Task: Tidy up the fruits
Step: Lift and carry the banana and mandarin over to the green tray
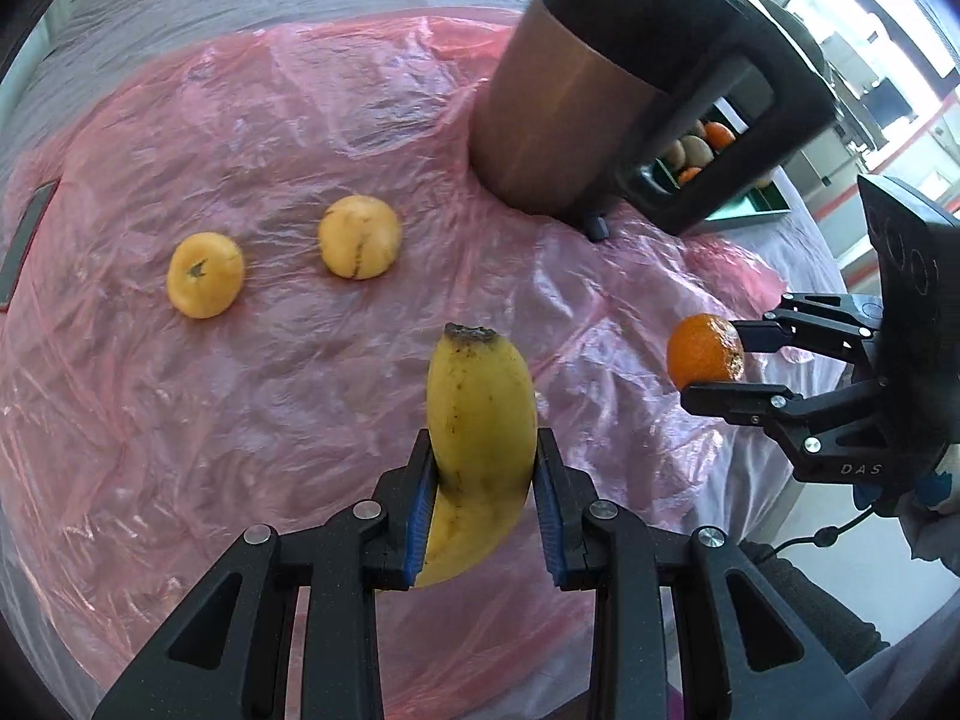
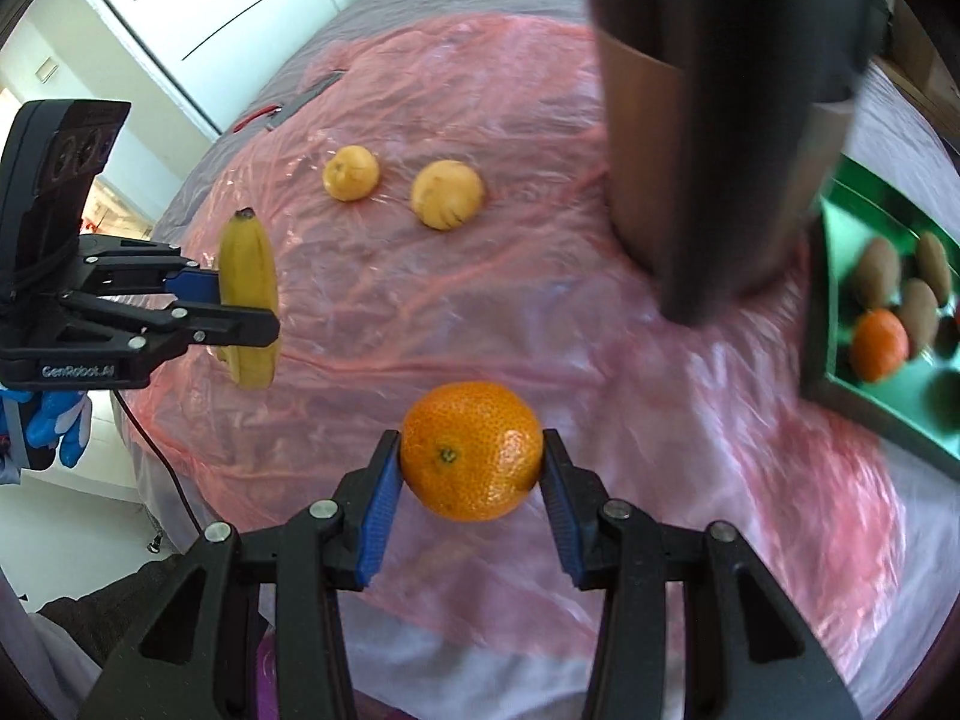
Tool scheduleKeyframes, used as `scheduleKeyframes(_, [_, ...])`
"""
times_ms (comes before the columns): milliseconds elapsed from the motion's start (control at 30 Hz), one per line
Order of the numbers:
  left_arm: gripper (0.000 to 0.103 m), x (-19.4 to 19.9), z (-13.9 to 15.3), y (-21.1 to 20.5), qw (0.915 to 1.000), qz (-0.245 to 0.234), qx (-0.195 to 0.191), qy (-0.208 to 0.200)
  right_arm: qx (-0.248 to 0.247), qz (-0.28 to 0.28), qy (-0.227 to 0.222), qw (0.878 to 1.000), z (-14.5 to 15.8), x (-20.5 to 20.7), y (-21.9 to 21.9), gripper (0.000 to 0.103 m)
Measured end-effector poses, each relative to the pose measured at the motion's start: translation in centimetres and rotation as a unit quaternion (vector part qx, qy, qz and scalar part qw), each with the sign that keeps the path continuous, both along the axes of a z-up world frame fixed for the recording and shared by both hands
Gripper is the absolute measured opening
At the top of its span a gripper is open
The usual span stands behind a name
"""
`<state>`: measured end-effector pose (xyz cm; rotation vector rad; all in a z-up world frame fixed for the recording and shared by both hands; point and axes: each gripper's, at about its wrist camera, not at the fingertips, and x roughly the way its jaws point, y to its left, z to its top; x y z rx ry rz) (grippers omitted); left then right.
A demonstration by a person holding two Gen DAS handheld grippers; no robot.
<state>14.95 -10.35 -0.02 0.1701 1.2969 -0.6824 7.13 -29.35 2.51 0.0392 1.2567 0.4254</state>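
Observation:
My left gripper [image 1: 483,450] is shut on a yellow banana [image 1: 480,420] and holds it upright above the pink plastic sheet [image 1: 270,120]; it also shows in the right wrist view [image 2: 247,294]. My right gripper [image 2: 471,462] is shut on an orange mandarin [image 2: 471,450], held above the sheet; it shows at the right of the left wrist view [image 1: 705,360]. Two yellow fruits [image 1: 205,274] [image 1: 359,236] lie on the sheet beyond the banana, seen too in the right wrist view [image 2: 351,173] [image 2: 447,194]. A green tray [image 2: 837,276] at the right holds kiwis [image 2: 879,264] and an orange [image 2: 879,343].
A tall brown and black jug [image 1: 552,114] with a handle stands on the sheet between the fruits and the tray; it also shows in the right wrist view [image 2: 708,138]. A dark flat object [image 1: 27,234] lies at the sheet's far left edge. The table edge runs close on the right.

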Motion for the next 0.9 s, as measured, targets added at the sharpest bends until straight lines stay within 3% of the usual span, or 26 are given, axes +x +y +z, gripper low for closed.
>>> scheduleKeyframes(267, [0.026, -3.0, 1.5, -9.9, 0.9939, -0.106, -0.029, 0.01, -0.017, -0.086, -0.001, 0.996, 1.6, -1.4, -8.2, 0.0])
scheduleKeyframes(533, [0.026, -3.5, 3.1, -19.2, 0.9837, -0.166, -0.069, 0.006, -0.039, -0.166, -0.023, 0.985, 3.2, -1.6, -16.9, 0.0])
scheduleKeyframes(733, [0.026, -1.1, 3.7, -25.3, 0.9861, -0.133, -0.099, 0.005, -0.044, -0.211, -0.039, 0.976, 3.2, -1.3, -22.9, 0.0])
scheduleKeyframes(900, [0.026, 2.4, 3.9, -29.2, 0.991, -0.064, -0.117, 0.0, -0.045, -0.236, -0.057, 0.969, 2.8, -0.1, -26.5, 0.0])
